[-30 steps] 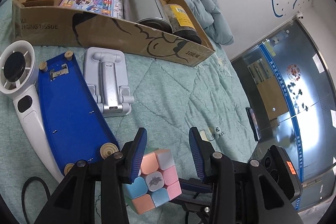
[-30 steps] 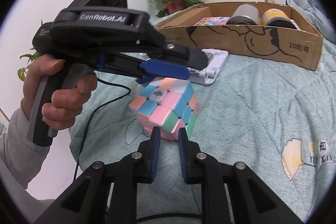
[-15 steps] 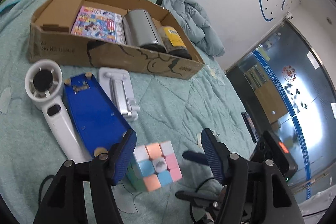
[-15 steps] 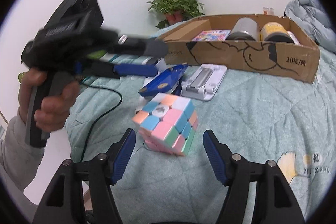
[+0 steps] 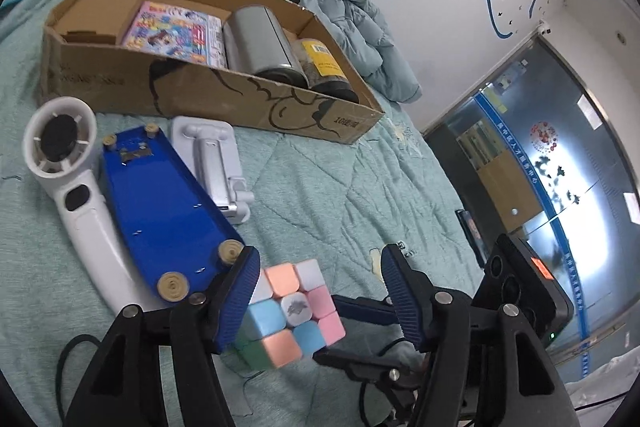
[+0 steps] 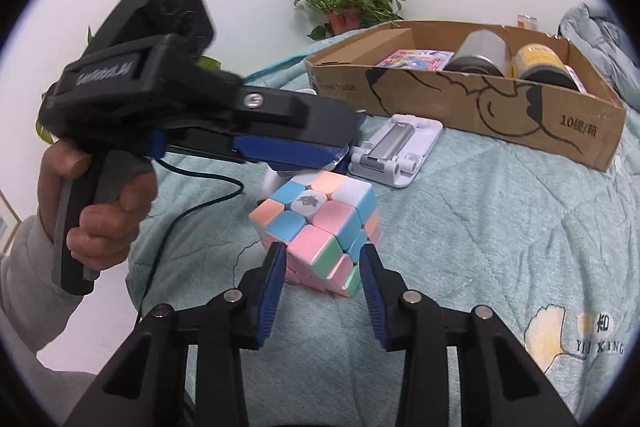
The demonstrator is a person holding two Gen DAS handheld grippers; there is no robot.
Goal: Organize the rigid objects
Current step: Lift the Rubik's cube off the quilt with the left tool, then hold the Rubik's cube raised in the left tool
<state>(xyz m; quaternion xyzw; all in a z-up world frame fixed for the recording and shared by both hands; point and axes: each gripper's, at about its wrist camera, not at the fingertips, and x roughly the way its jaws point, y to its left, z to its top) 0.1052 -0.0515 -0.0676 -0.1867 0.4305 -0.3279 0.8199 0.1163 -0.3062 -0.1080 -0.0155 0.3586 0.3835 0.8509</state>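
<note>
Two grippers frame one pastel cube point(image 5: 290, 311) on the quilted bed point(image 5: 312, 187). In my left wrist view, going left to right: a white handheld fan point(image 5: 66, 167) lies at the left edge, a blue flat-bottomed object point(image 5: 160, 203) just beside it, then a white phone stand point(image 5: 214, 163). Across the upper left of the frame sits the cardboard box point(image 5: 224, 99), holding a colourful booklet point(image 5: 176, 33), a steel can point(image 5: 262, 47) and a yellow-labelled jar point(image 5: 322, 67). My left gripper point(image 5: 320, 297) has its fingers spread wide, the cube at lower centre between them, against the left finger and clear of the right. In the right wrist view, my right gripper point(image 6: 324, 287) has fingers parted around the cube's near corner; I cannot tell whether they touch it.
</note>
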